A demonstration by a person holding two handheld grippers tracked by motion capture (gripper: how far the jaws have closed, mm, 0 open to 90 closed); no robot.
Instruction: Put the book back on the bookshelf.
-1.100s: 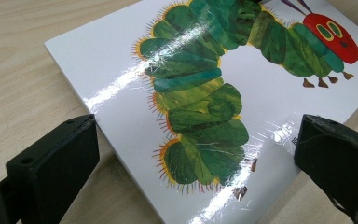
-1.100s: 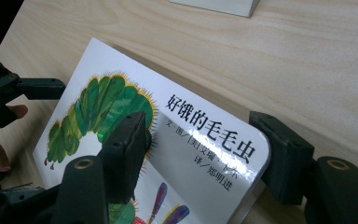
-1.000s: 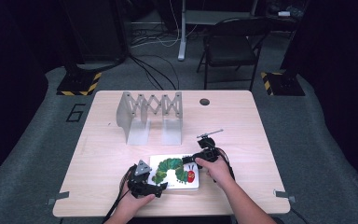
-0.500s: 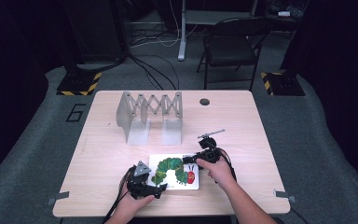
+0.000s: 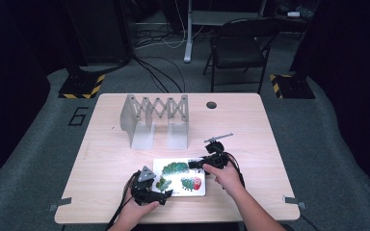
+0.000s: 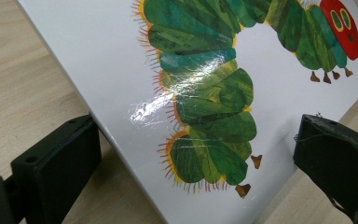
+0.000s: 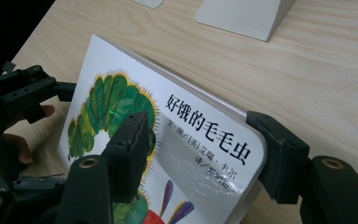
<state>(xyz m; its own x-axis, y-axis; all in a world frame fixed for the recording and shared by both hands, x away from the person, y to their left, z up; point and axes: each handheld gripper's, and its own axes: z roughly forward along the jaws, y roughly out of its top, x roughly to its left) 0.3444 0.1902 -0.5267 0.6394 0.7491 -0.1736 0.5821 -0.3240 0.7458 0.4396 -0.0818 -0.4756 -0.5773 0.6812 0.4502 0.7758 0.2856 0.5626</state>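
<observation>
Two grippers: both work at the near edge of a wooden table (image 5: 101, 159), one at each end of a picture book (image 5: 180, 175).
Book: a white board book with a green caterpillar (image 6: 205, 107) and its red head (image 6: 342, 25) on the cover, lying near the middle of the table's near side, between the two hands. In the right gripper view, black Chinese title characters (image 7: 205, 128) run along its far right part.
Left gripper (image 5: 161, 195): held in the person's left hand (image 5: 135, 211) at the book's near left corner. In the left gripper view its jaws stand wide apart, one on each side of that corner, the left one over bare table and the right one just off the near edge. The corner looks raised off the wood there. Whether either jaw touches the book I cannot tell.
Right gripper (image 5: 195, 164): held in the right hand (image 5: 226, 175) at the book's far right corner. In the right gripper view one jaw lies over the cover and the other sits against the outer edge, open about as wide as the corner they straddle. Whether they press on it I cannot tell.
Rack: a pale grey folding rack (image 5: 154, 118) stands well beyond the book, toward the far left.
Small tool: a thin grey tool (image 5: 218, 138) lies just beyond the right gripper.
Hole: a dark round hole (image 5: 211, 105) sits near the far edge.
Chair: a dark folding chair (image 5: 238, 48) stands on the floor past the table.
</observation>
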